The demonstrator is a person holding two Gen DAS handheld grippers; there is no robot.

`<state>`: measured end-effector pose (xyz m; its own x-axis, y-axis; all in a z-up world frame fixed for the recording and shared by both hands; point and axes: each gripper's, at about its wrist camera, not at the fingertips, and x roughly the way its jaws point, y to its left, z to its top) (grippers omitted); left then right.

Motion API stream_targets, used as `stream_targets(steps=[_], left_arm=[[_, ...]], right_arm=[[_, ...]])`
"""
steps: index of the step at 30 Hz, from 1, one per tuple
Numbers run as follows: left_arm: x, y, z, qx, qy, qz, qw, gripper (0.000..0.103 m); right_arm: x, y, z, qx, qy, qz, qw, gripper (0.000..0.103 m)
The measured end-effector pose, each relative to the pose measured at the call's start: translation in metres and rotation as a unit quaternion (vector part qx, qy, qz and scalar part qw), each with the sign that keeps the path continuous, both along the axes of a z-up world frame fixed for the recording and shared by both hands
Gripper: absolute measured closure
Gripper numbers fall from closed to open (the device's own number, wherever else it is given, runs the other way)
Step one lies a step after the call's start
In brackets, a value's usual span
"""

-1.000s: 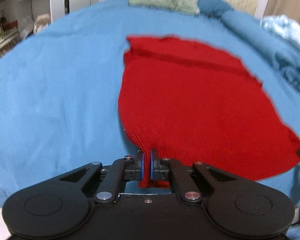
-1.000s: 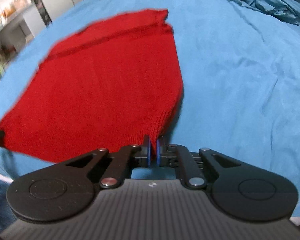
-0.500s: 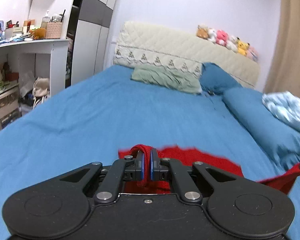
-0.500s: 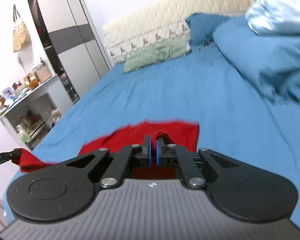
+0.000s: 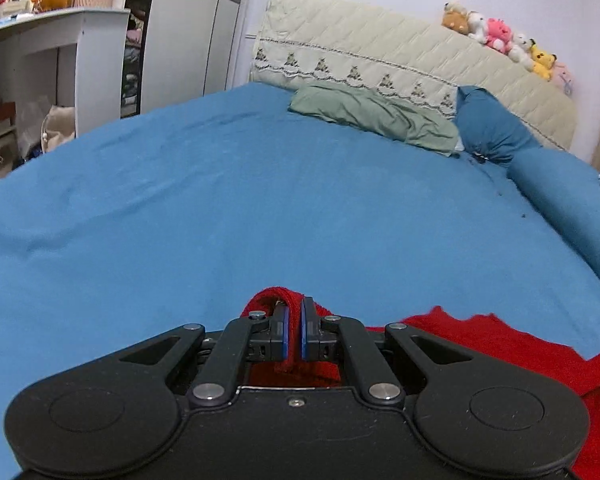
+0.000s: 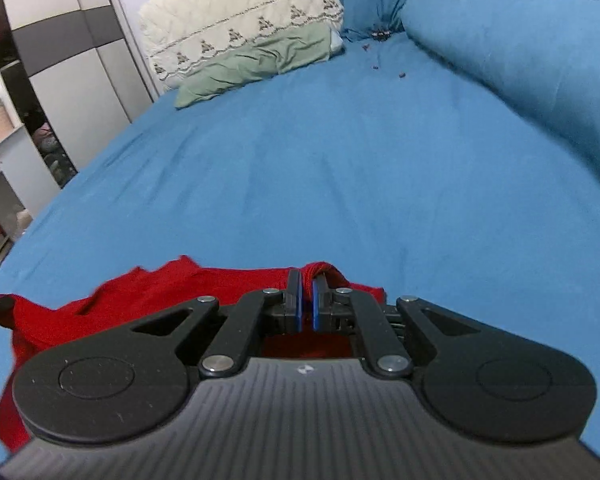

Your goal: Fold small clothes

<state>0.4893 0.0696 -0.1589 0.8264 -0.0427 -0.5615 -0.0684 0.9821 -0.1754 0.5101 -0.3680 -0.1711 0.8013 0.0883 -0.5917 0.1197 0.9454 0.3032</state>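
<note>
A red knitted garment [image 5: 500, 344] is held over the blue bed sheet [image 5: 260, 208]. My left gripper [image 5: 294, 320] is shut on one corner of it, with a fold of red knit bulging above the pads. My right gripper [image 6: 306, 300] is shut on another corner of the same garment [image 6: 140, 300]. The cloth stretches between the two grippers and hangs below them, mostly hidden behind the gripper bodies. The other gripper's tip shows at the edge of each view, at the far end of the cloth.
A green pillow [image 5: 372, 116] and a blue pillow [image 5: 488, 128] lie at the quilted headboard [image 5: 400, 52], with plush toys [image 5: 500, 36] on top. A rolled blue duvet [image 6: 520, 60] lies along the right. A white shelf unit [image 5: 40, 60] and wardrobe [image 5: 188, 28] stand left.
A second ago the garment lay spread flat on the bed with both grippers on its near corners. Both grippers have lifted it and carried the corners forward; the views now look along the bed.
</note>
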Motion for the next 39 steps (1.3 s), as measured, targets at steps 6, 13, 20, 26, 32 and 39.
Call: stream_targets(steps=[6,13,20,26,32,39], left_arm=[[0.023,-0.003,-0.015,-0.009,0.008,0.021,0.9997,0.09],[-0.027,-0.01,0.02,0.041,-0.041,-0.019,0.9982,0.031],[-0.081,-0.023,-0.021,0.045,0.053,-0.098,0.9927,0.029],[-0.091,-0.021,-0.034,0.053,0.069,-0.109,0.9903,0.029],[-0.086,-0.022,-0.021,0.051,0.086,-0.092,0.9907,0.028],[-0.117,-0.04,0.035,0.079,0.047,-0.049,0.9946,0.003]], right_arm=[[0.036,0.005,-0.025,-0.004,-0.012,-0.012,1.0,0.08],[-0.007,0.022,-0.007,-0.038,-0.076,0.005,0.996,0.013],[-0.049,0.073,-0.032,-0.061,-0.024,0.124,0.99,0.013],[-0.04,0.042,-0.064,-0.063,0.012,0.047,0.997,0.016],[-0.048,0.039,-0.042,-0.059,0.019,0.037,0.997,0.016],[-0.122,0.016,0.032,-0.067,-0.01,-0.002,0.998,0.007]])
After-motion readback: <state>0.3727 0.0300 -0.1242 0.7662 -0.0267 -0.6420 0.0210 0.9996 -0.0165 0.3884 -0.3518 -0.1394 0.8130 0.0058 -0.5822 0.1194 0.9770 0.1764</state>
